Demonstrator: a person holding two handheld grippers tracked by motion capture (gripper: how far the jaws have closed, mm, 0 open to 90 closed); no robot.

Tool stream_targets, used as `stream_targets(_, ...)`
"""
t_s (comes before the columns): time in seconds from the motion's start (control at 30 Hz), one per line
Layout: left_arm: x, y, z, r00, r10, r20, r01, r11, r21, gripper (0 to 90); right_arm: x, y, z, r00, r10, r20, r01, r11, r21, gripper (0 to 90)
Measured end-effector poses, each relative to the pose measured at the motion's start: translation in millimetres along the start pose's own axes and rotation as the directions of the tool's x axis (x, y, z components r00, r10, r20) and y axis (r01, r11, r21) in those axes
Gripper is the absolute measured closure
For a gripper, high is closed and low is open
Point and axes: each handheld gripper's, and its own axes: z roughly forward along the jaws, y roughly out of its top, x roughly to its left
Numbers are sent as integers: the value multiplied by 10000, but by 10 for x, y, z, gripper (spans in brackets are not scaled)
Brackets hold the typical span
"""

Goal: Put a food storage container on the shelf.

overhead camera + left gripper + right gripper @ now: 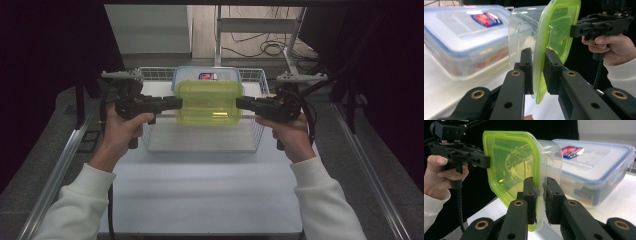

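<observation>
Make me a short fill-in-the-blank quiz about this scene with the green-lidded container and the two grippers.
1. The lid of the clear container held between the two grippers is ____ in colour.
2. The left gripper is shut on the lid's ____.
3. The larger box behind it has a rim coloured ____.
4. Both containers are over a wire ____.

Missing words: green; edge; blue; basket
</observation>
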Motion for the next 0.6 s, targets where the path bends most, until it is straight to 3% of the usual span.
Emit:
stream_targets(0.17,82,143,-5,10000,-59,-10,59,9999,-102,791,-91,147,73,9997,217,-122,-217,9998,-18,799)
stream_targets(0.6,323,301,64,9989,-427,180,429,9990,-123,792,-285,377,230,9982,549,-255,-550,9985,-10,800)
